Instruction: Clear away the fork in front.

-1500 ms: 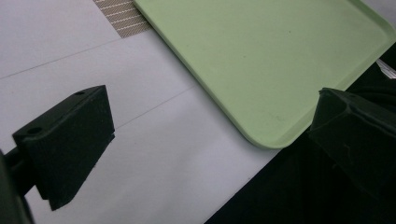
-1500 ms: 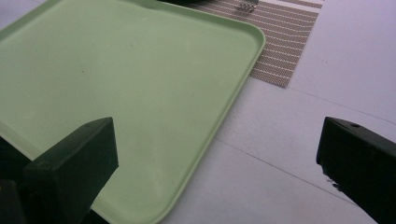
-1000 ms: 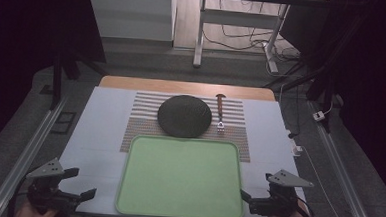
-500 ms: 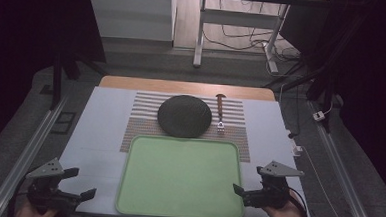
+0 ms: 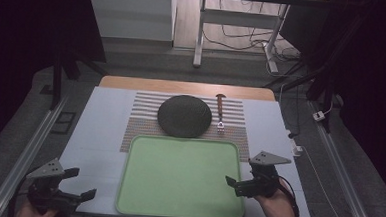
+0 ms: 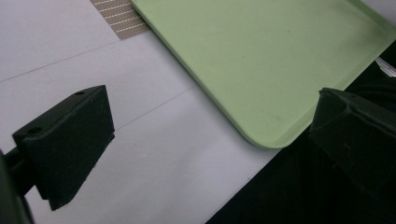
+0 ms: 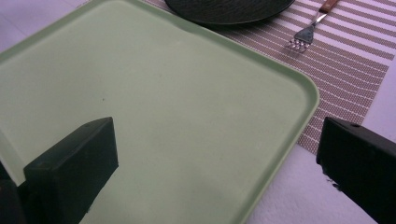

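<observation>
A pale green tray (image 5: 182,175) (image 6: 261,51) (image 7: 154,102) lies at the table's near middle. Behind it a dark round plate (image 5: 184,116) (image 7: 229,7) rests on a striped placemat (image 5: 232,130) (image 7: 355,74), with a wooden-handled fork (image 5: 220,110) (image 7: 310,28) to its right. My right gripper (image 5: 235,183) (image 7: 217,168) is open, its jaws over the tray's right edge. At the near left corner my left gripper (image 5: 79,185) (image 6: 210,140) hangs open over the white table cover (image 6: 93,56), left of the tray, with nothing between its jaws.
The white cover (image 5: 105,119) spans the table, with a wooden strip (image 5: 182,86) at its far edge. Metal rails (image 5: 28,150) run along both sides. A table frame (image 5: 235,35) and cables stand on the floor beyond. A white cable (image 5: 299,144) lies at the right edge.
My right gripper has moved left and forward from the near right corner to over the tray's right edge. The left gripper has stayed in place.
</observation>
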{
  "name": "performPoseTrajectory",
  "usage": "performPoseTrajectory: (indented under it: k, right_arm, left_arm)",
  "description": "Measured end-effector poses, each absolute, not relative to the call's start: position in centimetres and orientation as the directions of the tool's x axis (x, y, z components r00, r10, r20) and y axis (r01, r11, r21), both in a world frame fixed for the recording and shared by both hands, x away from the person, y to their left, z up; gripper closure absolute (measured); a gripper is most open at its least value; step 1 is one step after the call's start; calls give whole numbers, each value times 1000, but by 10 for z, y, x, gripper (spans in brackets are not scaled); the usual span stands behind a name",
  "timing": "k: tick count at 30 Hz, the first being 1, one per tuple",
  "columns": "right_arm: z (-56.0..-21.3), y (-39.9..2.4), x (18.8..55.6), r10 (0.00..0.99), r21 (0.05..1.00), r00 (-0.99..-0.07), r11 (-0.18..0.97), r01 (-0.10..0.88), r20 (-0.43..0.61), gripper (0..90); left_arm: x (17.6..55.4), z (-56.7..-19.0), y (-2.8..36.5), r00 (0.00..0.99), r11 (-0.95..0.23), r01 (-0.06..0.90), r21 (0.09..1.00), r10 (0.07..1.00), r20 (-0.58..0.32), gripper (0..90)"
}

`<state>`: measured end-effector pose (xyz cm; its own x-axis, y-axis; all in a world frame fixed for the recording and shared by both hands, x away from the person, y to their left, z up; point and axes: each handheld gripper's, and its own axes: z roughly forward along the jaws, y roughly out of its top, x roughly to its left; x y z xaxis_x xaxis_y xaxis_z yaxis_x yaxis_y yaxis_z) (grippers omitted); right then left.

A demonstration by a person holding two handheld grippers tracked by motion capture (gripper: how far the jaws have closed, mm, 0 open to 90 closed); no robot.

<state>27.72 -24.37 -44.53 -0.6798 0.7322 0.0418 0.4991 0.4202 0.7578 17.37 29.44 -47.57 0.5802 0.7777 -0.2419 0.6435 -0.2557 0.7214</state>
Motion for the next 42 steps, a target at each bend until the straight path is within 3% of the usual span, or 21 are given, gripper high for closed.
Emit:
performPoseTrajectory:
  k: [7, 19, 42]
  right_arm:
    - [-445, -236, 290, 734, 759, -677, 409, 507, 56, 0]
    - [-448, -220, 320, 730, 748, -683, 467, 471, -26, 0]
    - [-459, -201, 391, 750, 627, -636, 587, 512, -183, 0]
  left_arm:
    - [174, -476, 293, 584, -264, 641, 720, 777, -235, 0]
    - [174, -476, 293, 582, -262, 645, 718, 778, -239, 0]
    - [175, -476, 294, 580, -257, 647, 717, 778, -244, 0]
